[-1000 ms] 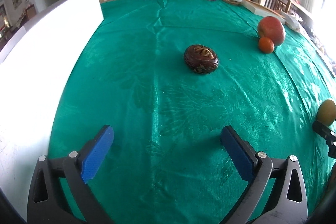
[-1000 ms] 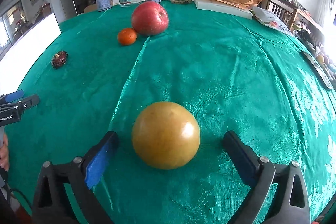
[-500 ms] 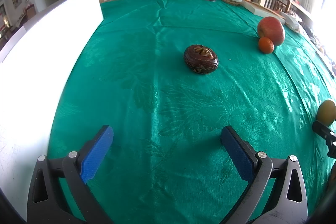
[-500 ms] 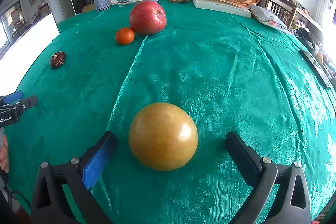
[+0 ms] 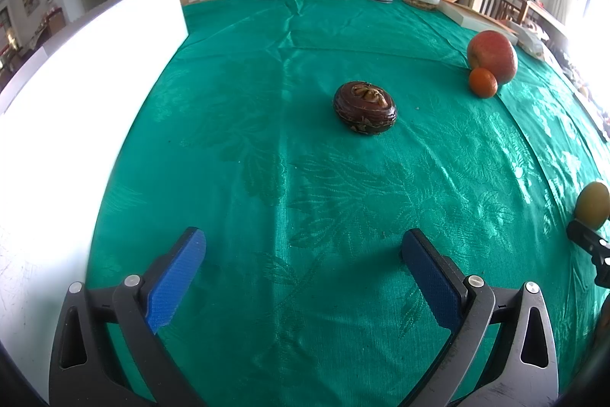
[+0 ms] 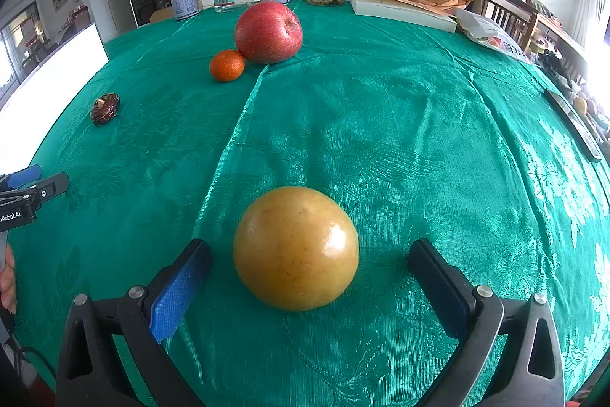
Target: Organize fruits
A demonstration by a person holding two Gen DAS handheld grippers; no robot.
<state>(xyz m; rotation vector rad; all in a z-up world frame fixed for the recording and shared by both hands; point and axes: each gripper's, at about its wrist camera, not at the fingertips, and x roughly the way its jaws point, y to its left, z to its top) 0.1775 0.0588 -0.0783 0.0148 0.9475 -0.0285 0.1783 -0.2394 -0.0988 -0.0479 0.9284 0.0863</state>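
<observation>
On the green-clothed worktop point(image 6: 419, 124), going left to right: the left hand-held gripper point(image 5: 303, 254) hovers wide open and empty, with a brown ridged fruit point(image 5: 365, 107) lying ahead of it. A small orange point(image 6: 227, 65) sits touching a red apple point(image 6: 268, 32). The right hand-held gripper point(image 6: 309, 267) is spread wide around a yellow pear point(image 6: 296, 248), neither finger touching it.
</observation>
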